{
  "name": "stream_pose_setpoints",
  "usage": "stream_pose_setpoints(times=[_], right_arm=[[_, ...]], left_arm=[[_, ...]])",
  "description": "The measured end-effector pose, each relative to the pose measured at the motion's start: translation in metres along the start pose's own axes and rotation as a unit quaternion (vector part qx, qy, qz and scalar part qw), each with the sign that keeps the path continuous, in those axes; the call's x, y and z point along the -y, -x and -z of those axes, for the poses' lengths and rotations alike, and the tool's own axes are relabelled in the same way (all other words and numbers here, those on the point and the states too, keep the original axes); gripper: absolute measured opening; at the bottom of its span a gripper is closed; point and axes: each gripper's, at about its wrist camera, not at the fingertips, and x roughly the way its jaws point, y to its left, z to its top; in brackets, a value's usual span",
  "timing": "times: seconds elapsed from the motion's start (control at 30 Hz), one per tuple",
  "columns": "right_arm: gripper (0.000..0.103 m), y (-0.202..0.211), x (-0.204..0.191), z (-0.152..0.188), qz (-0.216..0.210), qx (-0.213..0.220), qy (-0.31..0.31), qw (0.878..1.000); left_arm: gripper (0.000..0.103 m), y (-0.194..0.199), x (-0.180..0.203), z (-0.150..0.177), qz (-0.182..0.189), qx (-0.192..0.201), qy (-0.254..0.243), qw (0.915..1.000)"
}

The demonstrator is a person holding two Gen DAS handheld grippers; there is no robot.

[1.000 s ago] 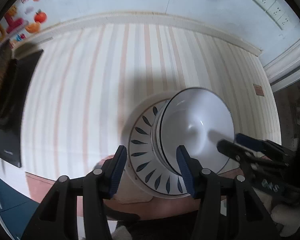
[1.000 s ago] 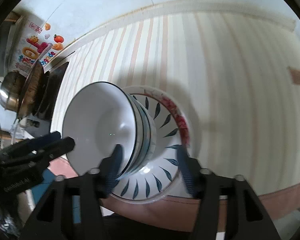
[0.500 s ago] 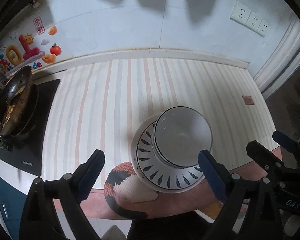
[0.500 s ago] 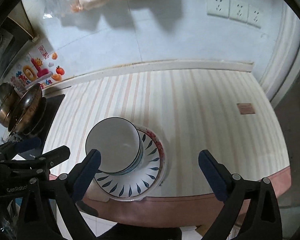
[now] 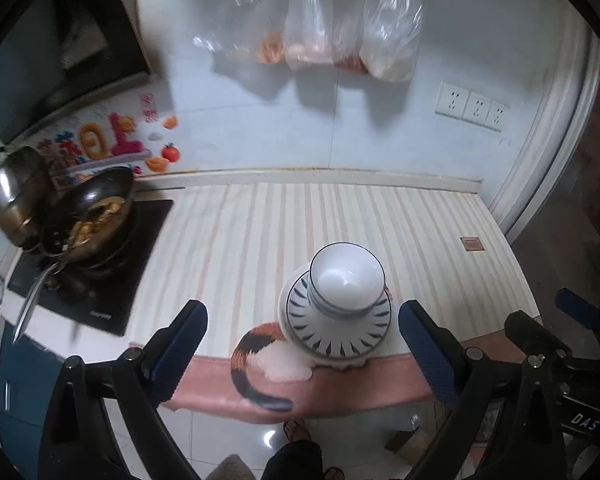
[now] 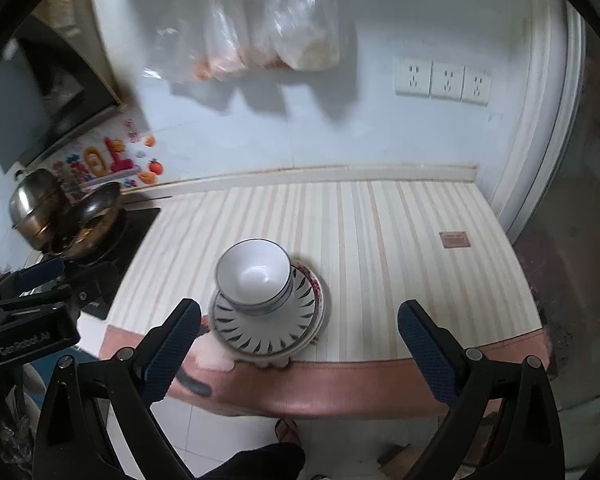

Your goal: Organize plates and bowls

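White bowls with thin blue rims (image 5: 346, 280) sit nested on a stack of plates with a blue leaf pattern (image 5: 338, 330), at the front edge of the striped counter (image 5: 236, 240). The same bowls (image 6: 254, 274) and plates (image 6: 260, 330) show in the right wrist view. My left gripper (image 5: 302, 312) hangs open above and in front of the stack, with nothing between its fingers. At the same height my right gripper (image 6: 299, 306) is open and also holds nothing. Each gripper shows at the edge of the other's view: right gripper (image 5: 572, 320), left gripper (image 6: 40, 276).
An orange, black and white calico shape (image 5: 256, 356) lies at the counter's front lip beside the plates. A wok with food (image 5: 96, 216) and a steel pot (image 5: 16, 192) stand on the black hob at the left. Plastic bags (image 5: 340, 40) hang on the wall.
Both grippers have opened wide and drawn up and back from the stack. The bowls and plates stay at the counter's edge and now look much smaller.
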Motion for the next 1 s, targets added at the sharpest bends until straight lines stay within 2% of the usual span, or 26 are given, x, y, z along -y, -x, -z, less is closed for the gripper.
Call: stream_pose_setpoints(times=[0.17,0.27,0.43,0.67,1.0], right_arm=[[0.101,0.065,-0.009,0.030,-0.006,0.025,0.018,1.000],[0.101,0.095,-0.012,0.046,-0.009,0.030,0.023,0.999],[0.101,0.141,-0.016,0.075,-0.004,0.042,0.028,0.999],[0.102,0.177,-0.018,0.097,0.006,0.052,0.026,0.998],[0.102,0.189,-0.017,0.101,0.013,0.055,0.019,0.998]], left_arm=[[0.098,0.056,0.008,0.033,-0.007,0.024,0.005,0.9997],[0.103,0.087,0.012,0.050,-0.009,0.032,0.007,0.9994],[0.103,0.124,0.009,0.073,-0.017,0.049,0.016,0.9986],[0.103,0.143,0.007,0.093,-0.018,0.048,0.020,0.9985],[0.103,0.148,0.001,0.105,-0.032,0.040,0.013,0.9986]])
